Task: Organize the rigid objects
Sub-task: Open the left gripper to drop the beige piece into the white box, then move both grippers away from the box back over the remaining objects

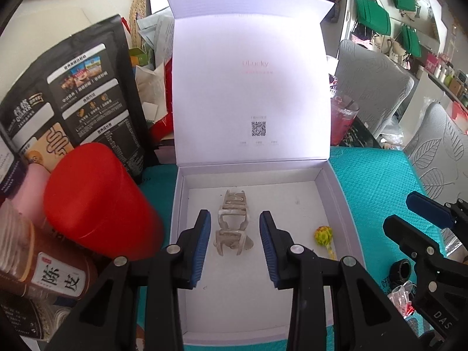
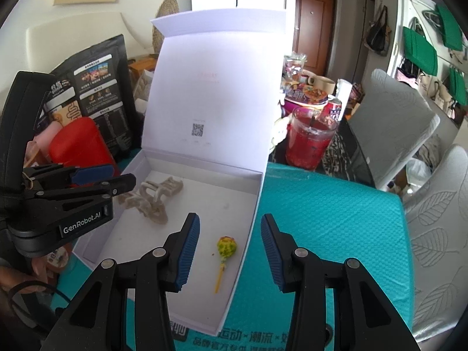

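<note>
A white box [image 1: 339, 199] lies open on the teal mat, its lid [image 1: 248, 87] standing upright at the back. On the box floor lie a beige hair claw [image 1: 232, 222] [image 2: 155, 199] and a yellow-green lollipop [image 1: 323, 234] [image 2: 226, 246]. My left gripper [image 1: 234, 215] [image 2: 120, 175] hovers above the claw, open, and its blue pads do not touch it. My right gripper [image 2: 229, 218] [image 1: 400, 209] is open over the box's right wall, above the lollipop, with nothing held.
Left of the box stand a red canister [image 1: 96, 199], a black food pouch [image 1: 82, 93] and a brown jar [image 1: 44, 263]. A cup of red drink [image 2: 310, 137] sits behind the box. Teal mat [image 2: 321, 234] spreads to the right; grey chairs [image 2: 389, 117] stand beyond. Small black ring [image 1: 400, 269] lies by the right gripper.
</note>
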A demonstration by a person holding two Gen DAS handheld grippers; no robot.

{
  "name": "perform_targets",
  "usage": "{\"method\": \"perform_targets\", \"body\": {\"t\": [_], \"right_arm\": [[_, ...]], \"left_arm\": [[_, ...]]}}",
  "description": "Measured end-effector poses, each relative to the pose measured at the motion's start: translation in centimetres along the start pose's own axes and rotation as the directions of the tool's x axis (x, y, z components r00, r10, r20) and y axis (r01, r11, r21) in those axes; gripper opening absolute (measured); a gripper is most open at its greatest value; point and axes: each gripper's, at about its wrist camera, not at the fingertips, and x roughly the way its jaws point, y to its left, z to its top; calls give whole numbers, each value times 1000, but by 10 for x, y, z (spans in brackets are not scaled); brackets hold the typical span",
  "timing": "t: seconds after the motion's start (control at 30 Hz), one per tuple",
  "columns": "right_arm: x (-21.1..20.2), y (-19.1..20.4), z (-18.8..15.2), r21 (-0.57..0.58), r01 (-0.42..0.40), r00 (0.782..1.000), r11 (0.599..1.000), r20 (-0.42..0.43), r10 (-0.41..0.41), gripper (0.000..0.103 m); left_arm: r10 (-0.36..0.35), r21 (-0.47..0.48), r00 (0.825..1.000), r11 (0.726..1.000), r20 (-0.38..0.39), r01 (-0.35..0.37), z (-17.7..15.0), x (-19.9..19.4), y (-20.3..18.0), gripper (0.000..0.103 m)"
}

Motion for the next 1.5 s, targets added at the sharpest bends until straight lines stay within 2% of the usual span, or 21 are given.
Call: {"method": "perform_targets", "body": {"t": [0.33, 0.57, 0.63, 0.8, 0.93, 1.0, 1.07, 1.1, 1.13, 1.2, 1.27, 1.4, 1.5], "right_arm": [[-53, 11, -4, -19, 30, 996, 999, 90, -28, 44], [-88, 15, -12, -12, 46, 988, 999, 147, -44, 51], [-98, 16, -15, -11, 48, 985, 999, 164, -46, 57], [-122, 19, -26, -17, 57, 978, 998, 203, -53, 61], [-142, 17, -35, -11, 69, 973, 998, 222, -65, 70], [-151, 16, -39, -8, 79, 970, 997, 232, -75, 71], [-160, 16, -43, -3, 97, 966, 995, 240, -93, 76], [-164, 15, -47, 2, 114, 964, 994, 241, -111, 82], [-166, 14, -50, 6, 126, 963, 992, 241, -124, 86], [-172, 13, -58, 15, 151, 959, 988, 240, -151, 87], [-177, 8, -66, 30, 160, 959, 987, 231, -162, 88], [-187, 0, -82, 64, 161, 961, 985, 219, -171, 90], [-194, -5, -91, 74, 174, 957, 982, 221, -186, 92]], "left_arm": [[-7, -2, 997, 1000, 81, 7, -7, -58, 0, 34], [-14, 22, 988, 1000, 151, 11, -18, -101, -6, 34], [-27, 30, 986, 999, 167, 22, -22, -113, -9, 34], [-52, 47, 977, 998, 206, 43, -34, -142, -15, 34], [-66, 87, 968, 995, 242, 46, -44, -165, -24, 34], [-75, 94, 965, 994, 252, 53, -49, -173, -27, 35], [-80, 101, 962, 993, 260, 55, -53, -180, -30, 54], [-79, 103, 961, 993, 266, 53, -56, -184, -32, 82], [-82, 105, 956, 993, 281, 54, -59, -188, -32, 103], [-74, 114, 949, 993, 306, 41, -65, -194, -35, 103], [-71, 130, 950, 991, 305, 33, -70, -196, -39, 103], [-95, 159, 951, 986, 294, 49, -81, -197, -47, 103], [-140, 191, 946, 978, 292, 86, -90, -196, -54, 103]]}}
